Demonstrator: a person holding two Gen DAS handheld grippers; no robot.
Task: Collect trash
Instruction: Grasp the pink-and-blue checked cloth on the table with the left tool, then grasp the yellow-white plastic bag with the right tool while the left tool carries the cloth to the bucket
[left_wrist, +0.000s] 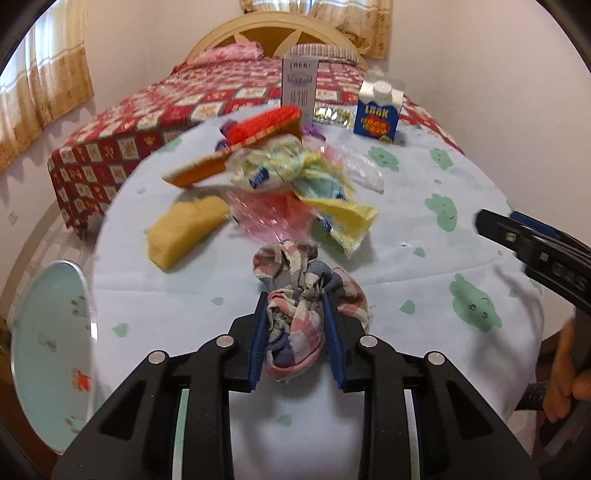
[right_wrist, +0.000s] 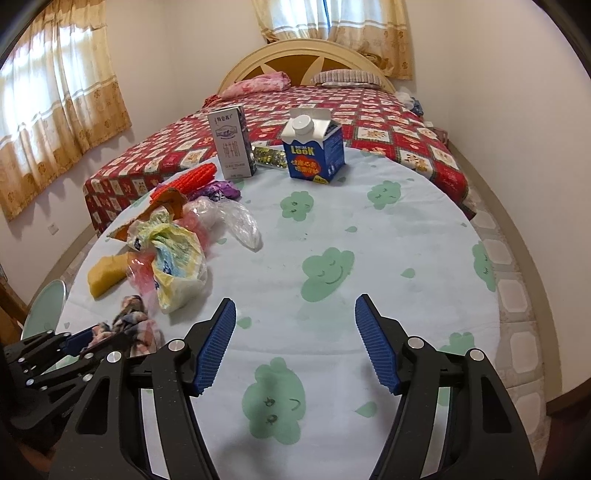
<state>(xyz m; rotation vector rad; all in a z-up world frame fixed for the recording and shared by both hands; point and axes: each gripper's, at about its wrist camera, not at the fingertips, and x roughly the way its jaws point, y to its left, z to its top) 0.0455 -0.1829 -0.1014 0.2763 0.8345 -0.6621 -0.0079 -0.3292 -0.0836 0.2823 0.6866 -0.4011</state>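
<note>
**Left gripper clamped on checked rag, right gripper open over bare tablecloth**

Left wrist view: blue pads (left_wrist: 331, 325) of the left gripper (left_wrist: 295, 314) press on both sides of a crumpled checked rag (left_wrist: 295, 295), pink, blue and white, lying on the table (left_wrist: 424, 332). Rag bulges out past the fingertips and to the right of them. Just beyond it sits the trash pile: pink film (left_wrist: 266, 214), a yellow-and-blue printed plastic bag (left_wrist: 325, 192), clear wrap (left_wrist: 358, 162). Yellow sponge (left_wrist: 184, 229) lies left of the pile, close to it. Orange box with a red knobbly top (left_wrist: 258, 129) leans at the far side of the pile. White carton (left_wrist: 299, 83) and blue carton (left_wrist: 376, 110) stand upright at the far table edge, well apart from the pile, a shiny foil pack (left_wrist: 332, 114) between them. Right gripper (left_wrist: 517, 243) enters from the right edge, above the cloth. Round tray (left_wrist: 48, 350) at the left edge of the table.

Right wrist view: right gripper (right_wrist: 295, 343) has its fingers wide apart, nothing between them, only the cloud-print tablecloth below. Left gripper (right_wrist: 99, 341) is at lower left with the rag (right_wrist: 129, 321) in its jaws. Trash pile (right_wrist: 177, 254) lies left of centre, sponge (right_wrist: 107, 273) beside it. White carton (right_wrist: 232, 144) and blue carton (right_wrist: 314, 147) are upright at the far edge. Bed (right_wrist: 369, 122) with a red patterned cover sits behind the table.
</note>
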